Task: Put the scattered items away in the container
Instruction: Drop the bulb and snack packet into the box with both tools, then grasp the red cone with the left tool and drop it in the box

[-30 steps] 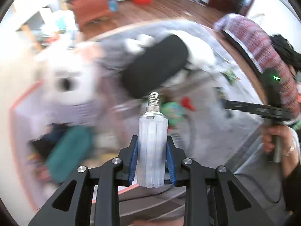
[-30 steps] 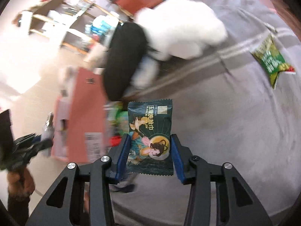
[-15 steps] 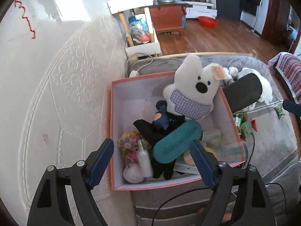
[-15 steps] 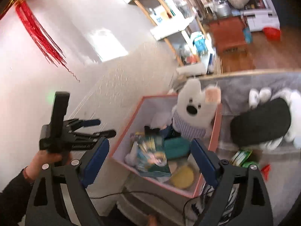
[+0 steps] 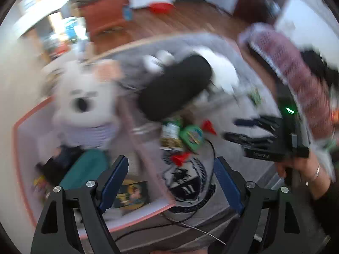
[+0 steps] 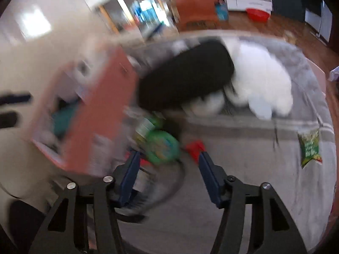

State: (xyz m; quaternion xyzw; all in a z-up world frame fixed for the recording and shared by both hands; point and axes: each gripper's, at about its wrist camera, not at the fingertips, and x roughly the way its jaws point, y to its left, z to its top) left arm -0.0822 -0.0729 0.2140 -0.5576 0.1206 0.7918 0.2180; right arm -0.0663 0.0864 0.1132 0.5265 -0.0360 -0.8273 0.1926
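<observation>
Green packet [image 6: 162,148] | just ahead of closing right gripper [image 6: 168,176] (untouched)

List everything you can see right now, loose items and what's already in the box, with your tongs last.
box: 1, pink-orange rim, left on the grey bed cover
plush toy: 1, white, in box
teal item: 1, in box
snack packet: 1, dark with yellow print, in box, near corner
round green item: 1, on cover beside box
red pieces: at least 2, by the green item
green packet: 1, far right on cover
black cushion: 1, against white plush
left tongs: open, empty
right tongs: closing, nothing gripped
</observation>
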